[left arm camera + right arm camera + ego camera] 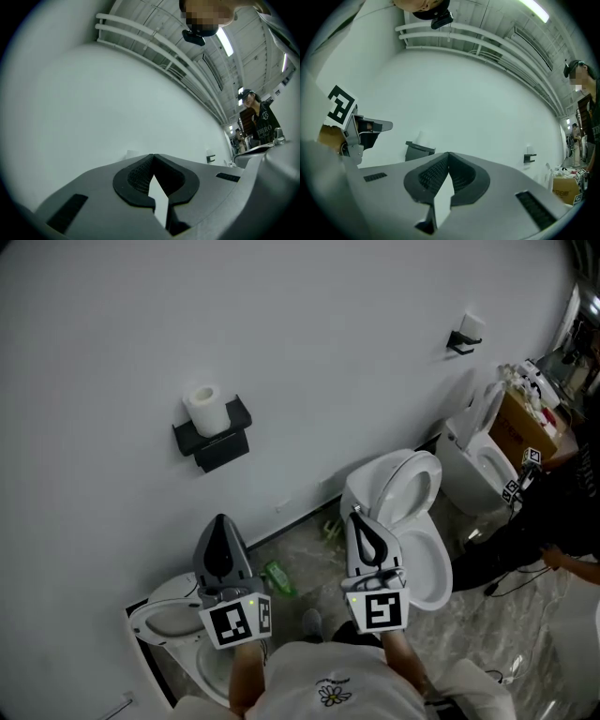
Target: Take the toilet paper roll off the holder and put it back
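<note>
Both grippers idle, roll on its holder

On the wall (309,324), at ten o'clock in the head view, the toilet paper roll (206,409) stands upright on its black holder (223,446); I cannot tell whether the task has not begun or is already finished. Toward six o'clock from the roll, the left gripper (220,526) has its jaws pressed together on nothing. At four o'clock from the roll, the right gripper (359,521) is likewise closed and empty, well apart from it.

Head view looks steeply down from above; both gripper views face the wall (464,93), sharing it.
</note>
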A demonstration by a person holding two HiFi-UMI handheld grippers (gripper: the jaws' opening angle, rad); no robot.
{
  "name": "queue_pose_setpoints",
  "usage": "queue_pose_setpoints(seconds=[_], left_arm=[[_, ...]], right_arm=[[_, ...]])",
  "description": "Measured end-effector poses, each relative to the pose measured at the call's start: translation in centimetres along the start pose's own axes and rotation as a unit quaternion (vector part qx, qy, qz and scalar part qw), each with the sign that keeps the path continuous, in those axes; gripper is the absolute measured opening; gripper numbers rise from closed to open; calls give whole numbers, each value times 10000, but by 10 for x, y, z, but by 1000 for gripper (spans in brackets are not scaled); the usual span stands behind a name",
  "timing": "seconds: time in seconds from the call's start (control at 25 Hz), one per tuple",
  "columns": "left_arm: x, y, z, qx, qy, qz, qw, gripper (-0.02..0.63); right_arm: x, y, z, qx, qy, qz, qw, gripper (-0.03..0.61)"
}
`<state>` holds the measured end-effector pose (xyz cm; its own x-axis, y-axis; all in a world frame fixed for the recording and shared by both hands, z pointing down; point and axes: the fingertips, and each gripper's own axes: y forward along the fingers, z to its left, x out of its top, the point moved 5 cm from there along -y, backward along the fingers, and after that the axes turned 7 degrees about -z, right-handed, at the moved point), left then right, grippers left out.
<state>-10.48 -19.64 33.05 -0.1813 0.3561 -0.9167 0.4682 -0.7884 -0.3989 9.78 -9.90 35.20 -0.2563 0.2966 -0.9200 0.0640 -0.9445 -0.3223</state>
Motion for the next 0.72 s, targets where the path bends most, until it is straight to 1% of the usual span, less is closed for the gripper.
queue_pose_setpoints(seconds=[0.24, 0.4, 0.52, 0.72], left_arm=[[-12, 24, 3, 255, 132, 106, 9995, 17], [-14, 39, -1, 534, 223, 47, 9983, 17], [-18, 47, -4, 782, 179, 35, 9968, 17], [-27, 54, -14, 1054, 223, 76, 9942, 17]], right_arm=[[-14, 37, -15, 106, 133, 1, 9999, 9], [-20, 66, -29, 391, 130, -169, 9990, 9], [-22, 82, -36, 619, 271, -337, 9971, 9], [-31, 100, -48, 864, 367, -354, 9950, 9]])
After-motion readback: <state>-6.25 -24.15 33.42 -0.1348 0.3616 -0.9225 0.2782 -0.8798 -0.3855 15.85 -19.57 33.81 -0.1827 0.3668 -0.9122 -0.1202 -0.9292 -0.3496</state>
